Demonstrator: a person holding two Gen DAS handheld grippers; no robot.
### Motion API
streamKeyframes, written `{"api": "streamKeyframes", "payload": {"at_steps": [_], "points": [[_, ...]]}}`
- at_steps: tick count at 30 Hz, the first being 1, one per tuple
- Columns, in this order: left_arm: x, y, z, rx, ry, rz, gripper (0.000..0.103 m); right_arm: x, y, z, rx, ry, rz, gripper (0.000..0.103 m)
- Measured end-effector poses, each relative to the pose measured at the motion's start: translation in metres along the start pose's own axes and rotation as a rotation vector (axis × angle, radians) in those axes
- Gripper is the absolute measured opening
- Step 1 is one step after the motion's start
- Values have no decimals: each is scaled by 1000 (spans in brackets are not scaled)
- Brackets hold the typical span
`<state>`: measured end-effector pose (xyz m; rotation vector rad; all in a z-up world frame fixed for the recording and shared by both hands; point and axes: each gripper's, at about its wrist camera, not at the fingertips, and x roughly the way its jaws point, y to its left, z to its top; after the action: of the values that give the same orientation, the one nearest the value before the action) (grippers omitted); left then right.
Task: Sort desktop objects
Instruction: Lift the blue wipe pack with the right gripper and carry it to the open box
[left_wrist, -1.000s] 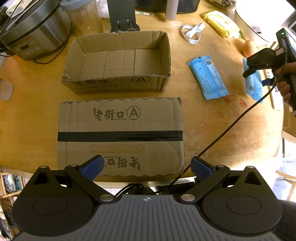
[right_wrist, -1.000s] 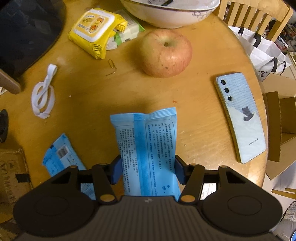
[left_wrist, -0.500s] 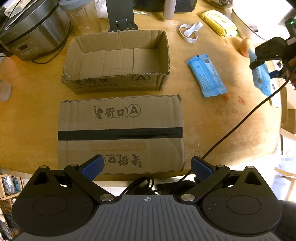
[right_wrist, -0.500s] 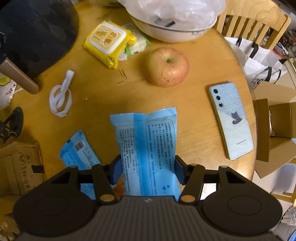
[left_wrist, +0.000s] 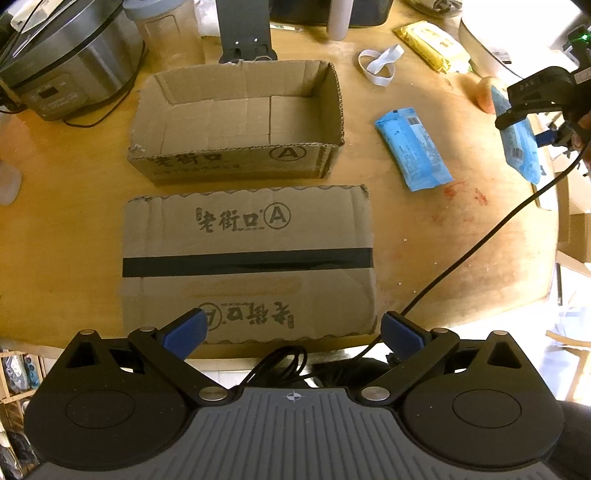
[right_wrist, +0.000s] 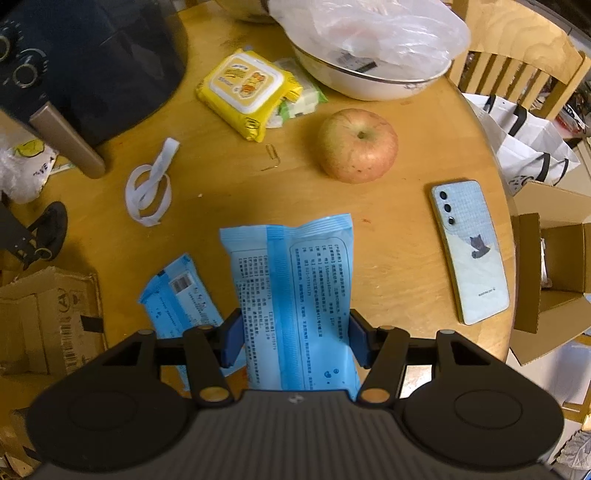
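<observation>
My right gripper (right_wrist: 295, 341) is shut on a blue wipes pack (right_wrist: 291, 291) and holds it above the wooden table (right_wrist: 240, 184); the same held pack (left_wrist: 519, 147) shows at the far right of the left wrist view. A second blue pack (left_wrist: 412, 147) lies on the table right of an open cardboard box (left_wrist: 240, 122), and also shows in the right wrist view (right_wrist: 181, 295). My left gripper (left_wrist: 295, 332) is open and empty, over the near edge of a closed cardboard box (left_wrist: 247, 258).
An apple (right_wrist: 358, 146), a phone (right_wrist: 469, 251), yellow wipes (right_wrist: 245, 92), a white strap (right_wrist: 151, 188) and a white bowl (right_wrist: 369, 77) lie on the table's right side. A rice cooker (left_wrist: 62, 62) and a jar (left_wrist: 166, 33) stand at the back left.
My right gripper has risen with the blue pack, so the table looks farther below. My left gripper has stayed in place and open.
</observation>
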<state>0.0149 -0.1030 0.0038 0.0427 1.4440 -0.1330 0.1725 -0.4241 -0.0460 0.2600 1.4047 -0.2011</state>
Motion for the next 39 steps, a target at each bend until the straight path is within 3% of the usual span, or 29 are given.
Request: {"api": "streamKeyframes", "payload": {"at_steps": [39], "points": [[-13, 114, -28, -91, -25, 1, 103, -7, 128, -16, -94, -15, 28, 56]]}}
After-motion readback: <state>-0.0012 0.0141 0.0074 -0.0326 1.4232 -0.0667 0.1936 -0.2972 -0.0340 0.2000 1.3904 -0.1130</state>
